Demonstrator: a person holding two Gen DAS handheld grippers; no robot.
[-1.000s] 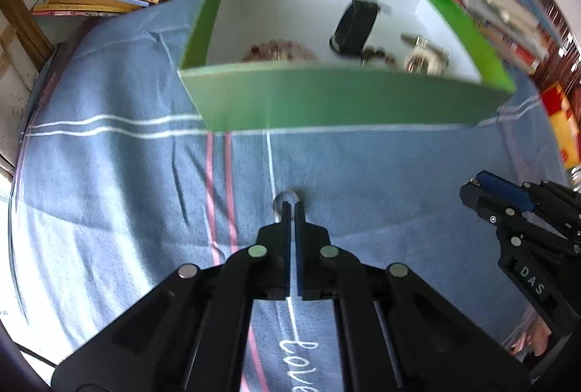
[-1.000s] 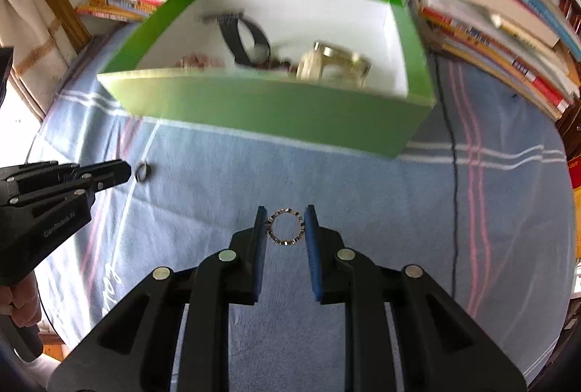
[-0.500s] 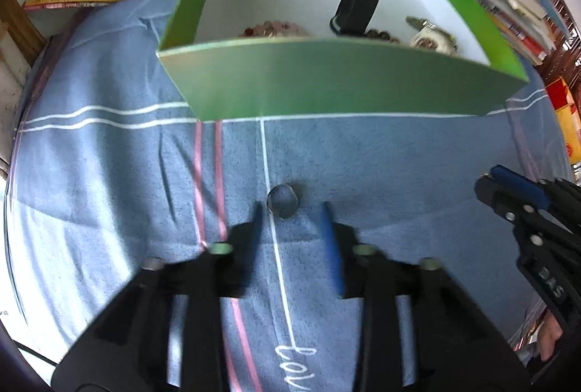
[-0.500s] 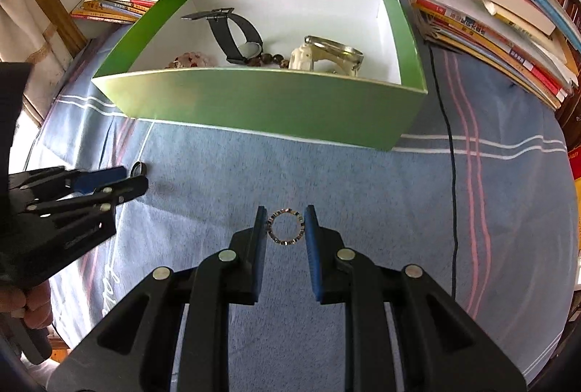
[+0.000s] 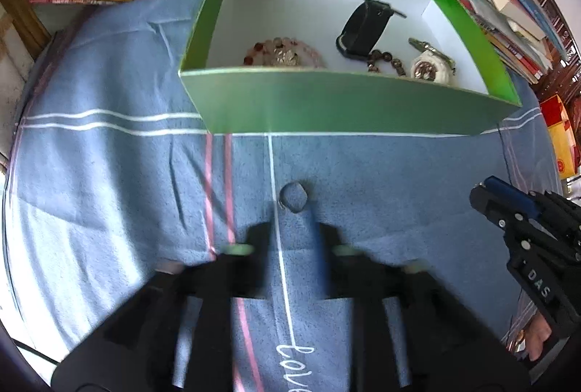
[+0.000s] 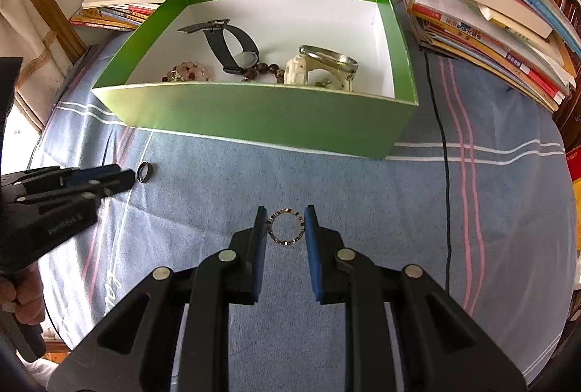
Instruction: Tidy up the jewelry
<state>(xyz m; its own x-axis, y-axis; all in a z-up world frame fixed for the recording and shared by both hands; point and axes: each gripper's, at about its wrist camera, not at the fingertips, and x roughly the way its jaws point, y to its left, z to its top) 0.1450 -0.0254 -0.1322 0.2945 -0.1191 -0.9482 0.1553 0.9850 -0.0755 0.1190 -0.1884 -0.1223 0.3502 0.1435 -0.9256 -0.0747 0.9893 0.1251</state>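
Left hand-held gripper (image 5: 290, 239): released. Its jaws have just been opening, and the plain ring (image 5: 293, 197) lies on the blue cloth (image 5: 109, 174) just ahead of the tips, not between the pads. In the right wrist view the same ring leans on edge beside those tips.

Right hand-held gripper (image 6: 287, 228): grasping the beaded ring (image 6: 285, 227) across its width, above the cloth and short of the green box (image 6: 254, 112).

Box contents: black watch (image 6: 232, 47), white watch (image 6: 319, 69), bead bracelets (image 6: 189, 72).

Risks:
- The plain ring may roll or tip if the left tips nudge it on re-approach; a re-grasp on soft cloth may pinch fabric instead.
- The beaded ring is held at two thin edge contacts only; a jolt or tilt during the carry could twist it out before it clears the box wall.
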